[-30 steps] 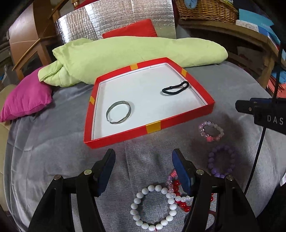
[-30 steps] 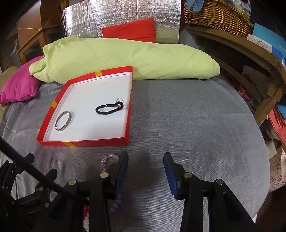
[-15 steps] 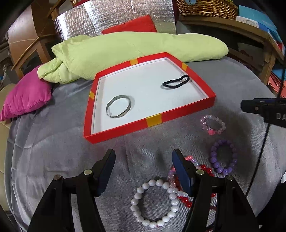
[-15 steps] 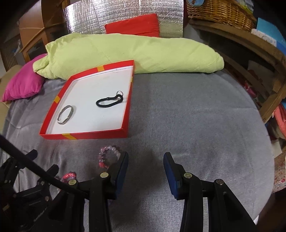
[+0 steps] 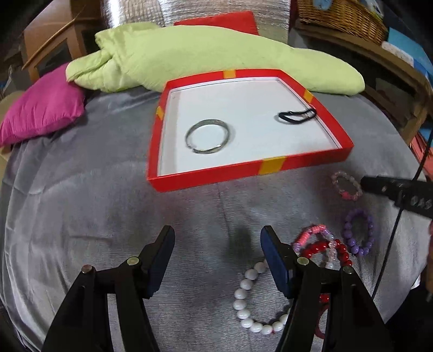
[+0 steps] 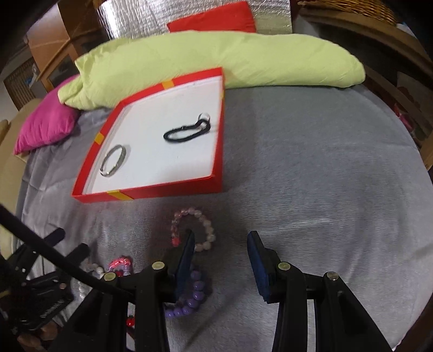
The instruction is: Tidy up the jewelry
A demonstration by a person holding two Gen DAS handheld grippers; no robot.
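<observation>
A red tray (image 5: 251, 171) (image 6: 151, 192) on the grey cloth holds a silver bangle (image 5: 207, 136) (image 6: 113, 160) and a black band (image 5: 297, 116) (image 6: 186, 131). On the cloth in front of it lie a pale pink bead bracelet (image 5: 347, 185) (image 6: 193, 227), a purple one (image 5: 357, 235) (image 6: 189, 300), a red and pink tangle (image 5: 322, 246) and a white pearl bracelet (image 5: 254, 300). My left gripper (image 5: 217, 260) is open and empty, left of the tangle. My right gripper (image 6: 221, 260) is open and empty, just right of the pale pink bracelet.
A light green quilt (image 5: 205, 56) (image 6: 216, 62) lies behind the tray, with a magenta cushion (image 5: 40, 108) at the left and a red cushion (image 5: 219, 23) at the back. A wicker basket (image 5: 341, 19) and wooden shelves stand at the right.
Both grippers have pulled back and shifted, so more bracelets show in front of them. The right gripper now sits beside the pale pink bracelet. Jaws stay open.
</observation>
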